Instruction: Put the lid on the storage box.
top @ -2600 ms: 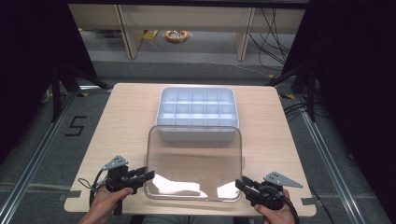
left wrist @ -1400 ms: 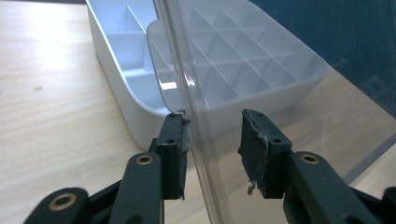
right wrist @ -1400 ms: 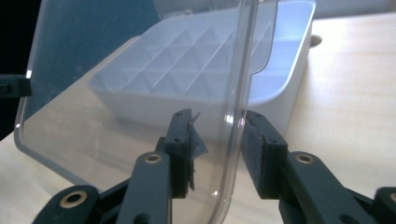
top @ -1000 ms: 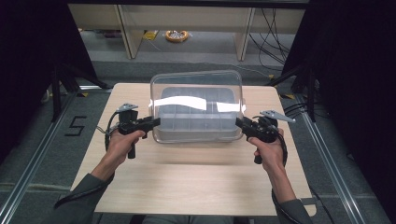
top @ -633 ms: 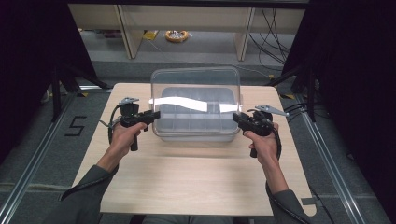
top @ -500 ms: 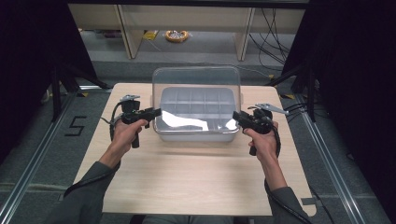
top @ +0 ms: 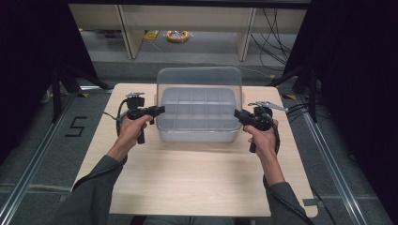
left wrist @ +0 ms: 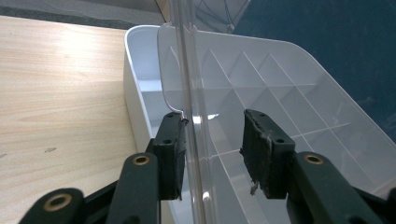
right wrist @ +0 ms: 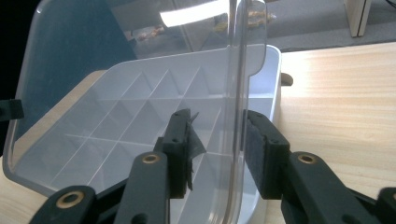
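Clear lid [top: 199,89] over the tray [top: 197,133], mid-table.
Both grippers, left [top: 160,110] and right [top: 236,114], spread around its side edges; unclamped, the lid could slip and seat crooked.

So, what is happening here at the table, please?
A person is using two handheld grippers on a clear lid above a white compartment box on the wooden table. The left gripper and the right gripper each straddle a side edge of the lid, with the jaws open around it. The lid sits tilted over the box, not seated flat.
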Motion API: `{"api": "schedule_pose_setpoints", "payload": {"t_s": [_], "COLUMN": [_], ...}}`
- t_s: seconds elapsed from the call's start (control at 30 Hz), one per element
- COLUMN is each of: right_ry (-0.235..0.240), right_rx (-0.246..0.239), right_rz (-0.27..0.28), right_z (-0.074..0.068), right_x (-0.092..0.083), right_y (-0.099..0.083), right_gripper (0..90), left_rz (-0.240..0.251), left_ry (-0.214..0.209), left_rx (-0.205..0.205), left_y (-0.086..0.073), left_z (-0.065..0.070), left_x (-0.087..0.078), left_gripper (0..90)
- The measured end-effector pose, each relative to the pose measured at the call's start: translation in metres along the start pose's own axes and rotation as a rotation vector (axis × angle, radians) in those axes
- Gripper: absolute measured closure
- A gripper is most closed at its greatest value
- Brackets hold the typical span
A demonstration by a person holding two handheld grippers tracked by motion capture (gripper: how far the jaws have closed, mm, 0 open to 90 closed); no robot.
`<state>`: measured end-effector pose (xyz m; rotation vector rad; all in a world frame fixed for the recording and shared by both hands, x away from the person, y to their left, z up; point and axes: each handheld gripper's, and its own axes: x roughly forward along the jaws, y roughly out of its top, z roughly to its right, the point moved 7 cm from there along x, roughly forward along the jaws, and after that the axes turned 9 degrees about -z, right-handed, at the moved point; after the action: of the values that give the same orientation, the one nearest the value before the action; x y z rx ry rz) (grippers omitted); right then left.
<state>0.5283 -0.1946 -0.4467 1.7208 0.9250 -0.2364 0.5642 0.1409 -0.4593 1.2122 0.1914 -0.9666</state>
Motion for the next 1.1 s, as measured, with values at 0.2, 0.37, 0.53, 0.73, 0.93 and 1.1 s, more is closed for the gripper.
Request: {"api": "schedule_pose_setpoints", "payload": {"t_s": [0.2,0.37,0.53,0.73,0.93,1.1], "right_ry": [0.004,-0.007,0.011,0.026,0.033,0.027], "right_rx": [-0.011,-0.015,-0.014,0.016,0.105,0.109], "right_rz": [0.004,-0.001,0.0,-0.005,-0.037,-0.043], "right_z": [0.003,0.007,0.014,0.016,0.011,0.013], "right_x": [0.011,0.017,0.023,0.027,0.029,0.031], "right_y": [0.0,-0.003,-0.007,-0.011,-0.014,-0.015], "right_gripper": [63.2,62.2,61.1,60.0,58.9,58.6], "left_rz": [-0.011,-0.026,-0.042,-0.05,-0.052,-0.046], "left_ry": [0.003,0.014,0.01,0.002,-0.008,-0.002], "left_rx": [-0.017,-0.024,-0.034,-0.047,-0.05,-0.044], "left_y": [0.001,-0.001,-0.003,-0.005,-0.007,-0.006], "left_z": [-0.005,-0.01,-0.012,-0.014,-0.016,-0.015], "left_x": [0.006,0.011,0.018,0.022,0.026,0.027], "left_gripper": [58.4,57.6,56.3,55.5,54.0,53.7]}}
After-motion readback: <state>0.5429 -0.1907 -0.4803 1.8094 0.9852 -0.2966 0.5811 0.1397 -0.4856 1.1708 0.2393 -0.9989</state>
